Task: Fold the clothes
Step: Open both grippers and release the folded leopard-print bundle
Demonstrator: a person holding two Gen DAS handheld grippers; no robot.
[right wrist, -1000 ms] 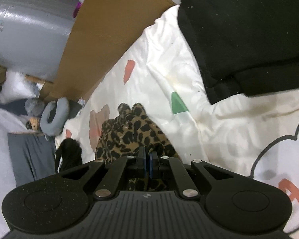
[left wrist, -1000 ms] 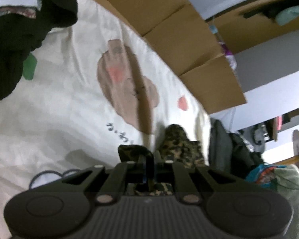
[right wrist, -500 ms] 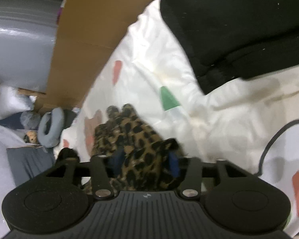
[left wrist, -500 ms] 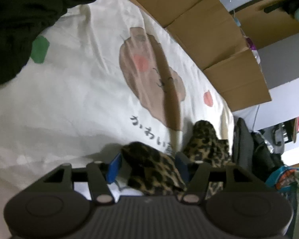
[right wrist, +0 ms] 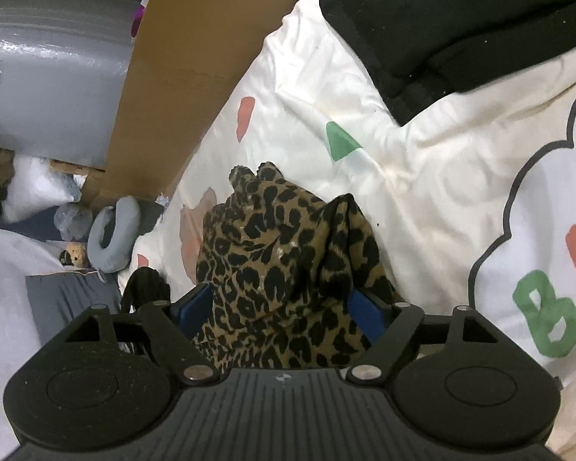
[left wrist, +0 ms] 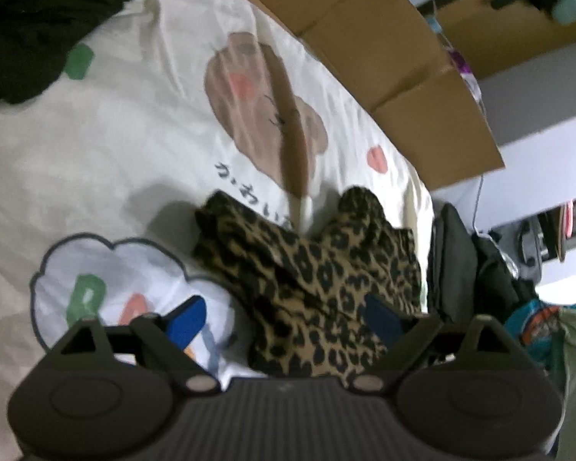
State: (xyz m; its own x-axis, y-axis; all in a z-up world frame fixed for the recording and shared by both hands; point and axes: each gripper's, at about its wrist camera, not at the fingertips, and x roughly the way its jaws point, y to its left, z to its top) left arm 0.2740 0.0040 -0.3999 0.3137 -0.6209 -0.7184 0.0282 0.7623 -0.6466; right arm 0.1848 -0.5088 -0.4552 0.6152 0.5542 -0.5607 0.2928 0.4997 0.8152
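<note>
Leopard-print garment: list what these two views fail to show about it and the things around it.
- Leopard-print garment: near end hidden behind the gripper body in both wrist views, so its type and fold state are unclear.
- Black clothing: cut off by the right wrist view's top edge.
- Printed lettering on the bedsheet: partly covered by the garment, blurred, left wrist view.

One leopard-print garment [left wrist: 326, 269] lies on one cartoon-printed bed sheet [left wrist: 96, 161], with one black garment [right wrist: 460, 19], one flattened cardboard box [left wrist: 384, 57], one grey neck pillow [right wrist: 113, 238] and two claws: left claw [left wrist: 284, 317], right claw [right wrist: 280, 307].
</note>
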